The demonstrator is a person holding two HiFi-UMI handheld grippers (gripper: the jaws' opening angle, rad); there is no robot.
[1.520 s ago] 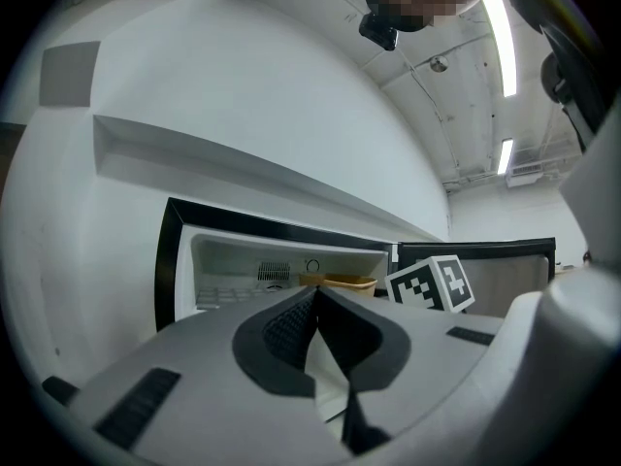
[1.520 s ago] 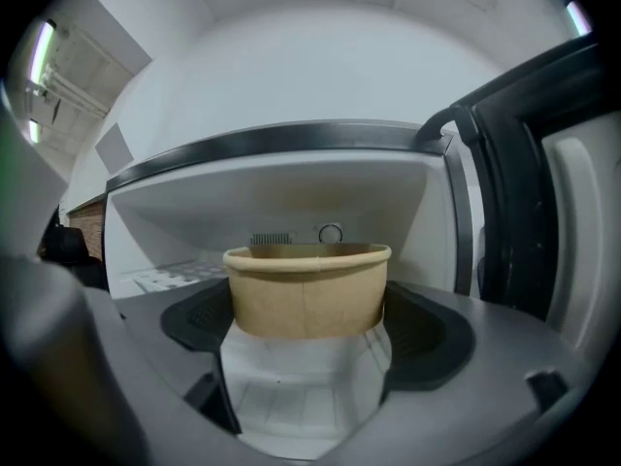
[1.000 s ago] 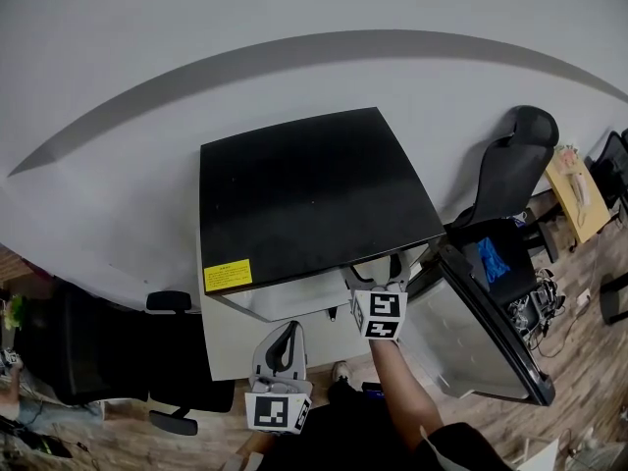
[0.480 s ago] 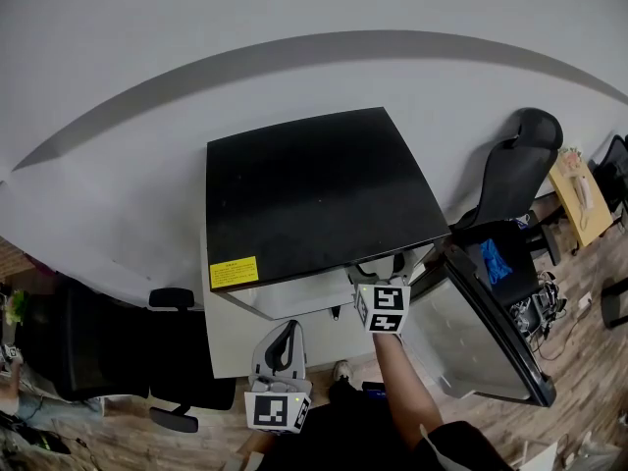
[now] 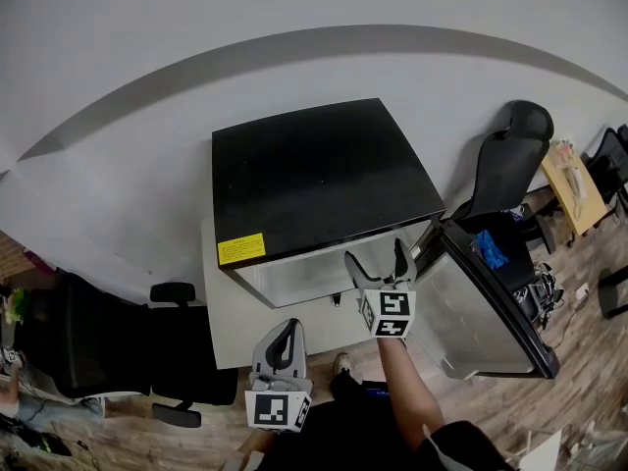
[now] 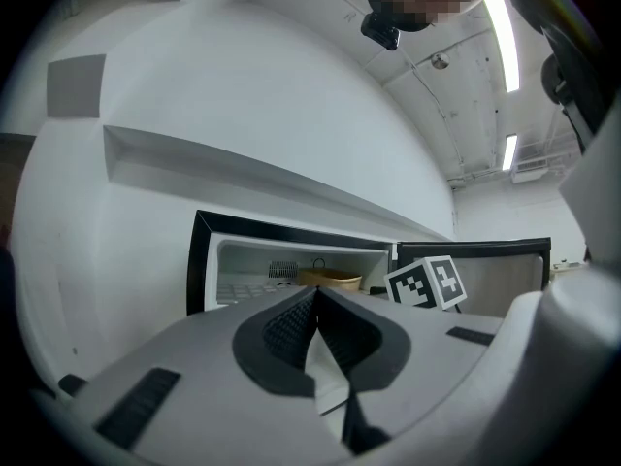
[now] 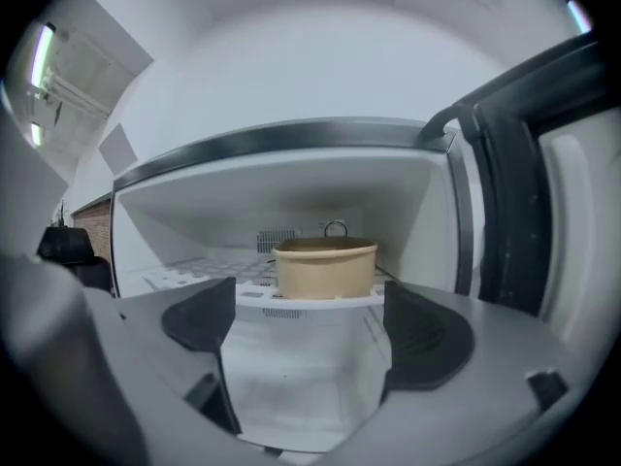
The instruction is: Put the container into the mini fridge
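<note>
Tan container point(image 7: 325, 268) on fridge shelf point(image 7: 199, 278), beyond right tool point(image 7: 309, 304), jaws apart.

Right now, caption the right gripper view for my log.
Empty, open right gripper faces the open mini fridge; the tan container sits inside.

Against the wall, on a low stand point(image 5: 231, 324), the mini fridge point(image 5: 324, 175); its door point(image 5: 486, 312) swung open to the right. Inside, on the upper shelf point(image 7: 194, 278) and near its front edge, the container point(image 7: 325, 268). Just before the open front, the right gripper point(image 5: 377, 261), apart from the container. To the left of it and farther back from the fridge, over the front edge of the stand, the left gripper point(image 5: 287, 334). 2 chairs beside the stand: left chair point(image 5: 128, 351) at its left corner, right chair point(image 5: 505, 170) beyond the door
</note>
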